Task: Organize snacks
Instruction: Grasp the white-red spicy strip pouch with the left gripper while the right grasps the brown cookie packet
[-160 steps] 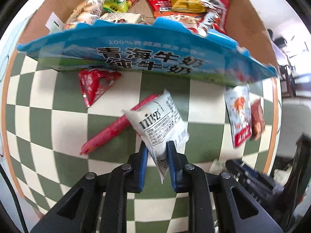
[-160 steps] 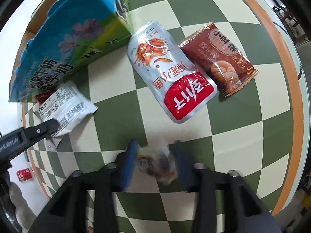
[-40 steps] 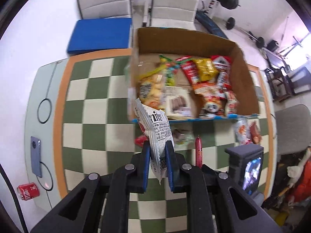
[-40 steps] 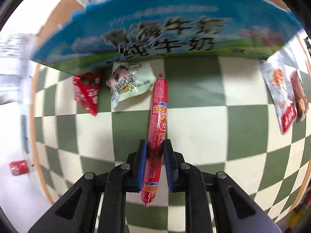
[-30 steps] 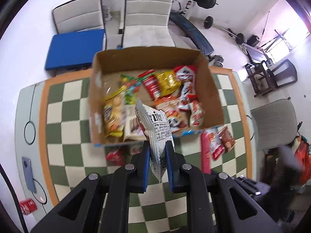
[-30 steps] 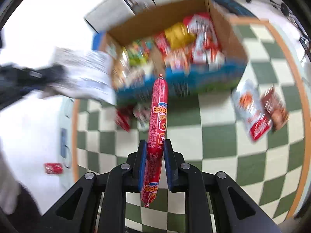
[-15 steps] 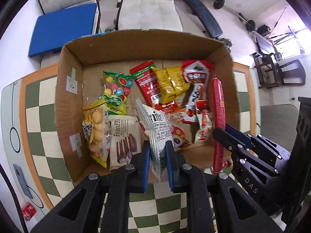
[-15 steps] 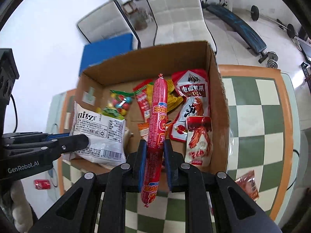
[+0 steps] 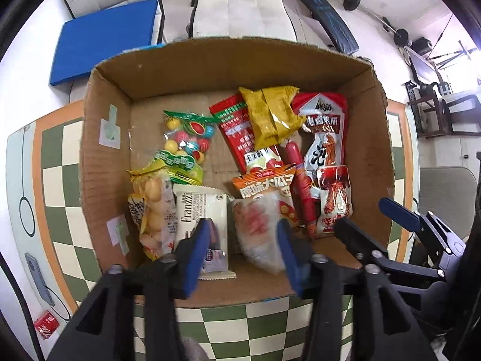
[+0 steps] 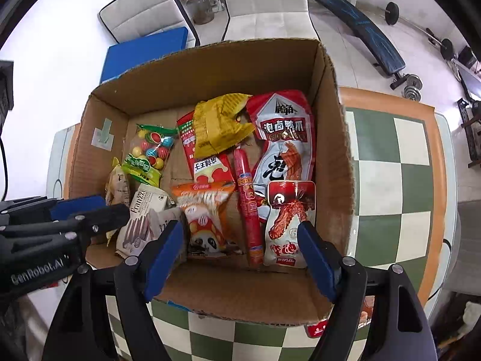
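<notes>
We find both claws over the cardboard box (image 9: 102, 162) on the checkered bench (image 10: 387, 174), and both have just been opening. The left claw (image 9: 242, 252) stands parted, a blurred white packet (image 9: 260, 234) loose between its pads at lower centre. The right claw (image 10: 237, 258) gapes wide and grips nothing; the red sausage (image 10: 248, 201) lies in the box, centre frame.
</notes>
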The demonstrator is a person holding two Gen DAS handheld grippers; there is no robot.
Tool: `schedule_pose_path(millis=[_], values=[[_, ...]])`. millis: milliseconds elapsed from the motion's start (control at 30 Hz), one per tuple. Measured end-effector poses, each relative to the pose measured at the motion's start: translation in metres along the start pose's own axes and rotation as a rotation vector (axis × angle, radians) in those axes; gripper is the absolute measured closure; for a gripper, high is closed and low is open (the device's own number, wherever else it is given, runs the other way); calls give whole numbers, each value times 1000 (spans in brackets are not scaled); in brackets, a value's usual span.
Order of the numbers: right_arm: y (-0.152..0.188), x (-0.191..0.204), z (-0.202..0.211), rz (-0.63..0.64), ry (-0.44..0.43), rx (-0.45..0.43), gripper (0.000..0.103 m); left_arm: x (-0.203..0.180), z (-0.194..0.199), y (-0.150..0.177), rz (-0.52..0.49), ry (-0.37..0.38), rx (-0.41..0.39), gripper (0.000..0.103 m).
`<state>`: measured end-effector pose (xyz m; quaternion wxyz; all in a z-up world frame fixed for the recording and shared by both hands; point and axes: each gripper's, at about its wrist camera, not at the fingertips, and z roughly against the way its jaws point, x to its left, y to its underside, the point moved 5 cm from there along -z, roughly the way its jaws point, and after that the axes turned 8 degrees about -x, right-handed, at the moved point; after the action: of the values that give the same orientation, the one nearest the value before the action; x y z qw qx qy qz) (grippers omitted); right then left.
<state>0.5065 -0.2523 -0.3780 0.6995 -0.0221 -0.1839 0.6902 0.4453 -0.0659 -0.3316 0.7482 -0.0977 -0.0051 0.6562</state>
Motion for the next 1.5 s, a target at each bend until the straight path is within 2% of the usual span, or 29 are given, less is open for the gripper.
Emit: schedule_pose_path(millis=[33,100,233,300,400,533,600,667,767,833,967,1133,1233,1333,1400,1500], values=[[0,-1,3,-7,0,-3,22,2,4,0,6,-8,-12,38],[0,-1,11,-2,11,-15,22,2,10,-1,9,-3,-31,28],[1,-1,27,3,20,-59,18,4,31,1,29,0,-93,28],[3,0,37,1,2,-97,15,3,43,4,20,-16,-130,28],[8,1,60,7,-37,-166,11,5,69,16,9,-67,-228,28],[28,-14,93,-56,-129,-212,9,16,98,53,62,-134,-324,28],[43,-31,105,-82,-115,-231,9,20,103,75,84,-161,-355,28],[61,-51,107,-92,-54,-223,9,25,100,99,112,-198,-365,28],[91,-80,88,-85,38,-154,9,29,82,131,150,-220,-349,28],[111,-94,60,-60,77,-73,9,30,61,147,155,-244,-315,28],[142,-113,2,-13,130,47,9,35,14,171,180,-227,-191,28],[148,-147,-12,-77,180,31,9,34,-17,189,197,-212,-120,28],[152,-176,-27,-119,198,80,9,18,-29,195,177,-193,-90,28],[161,-189,-47,-145,160,140,8,-6,-38,194,139,-175,-75,28],[161,-181,-48,-95,174,128,13,-23,-41,194,114,-167,-71,28],[161,-160,-48,-7,208,111,31,-43,-42,191,79,-171,-74,28]])
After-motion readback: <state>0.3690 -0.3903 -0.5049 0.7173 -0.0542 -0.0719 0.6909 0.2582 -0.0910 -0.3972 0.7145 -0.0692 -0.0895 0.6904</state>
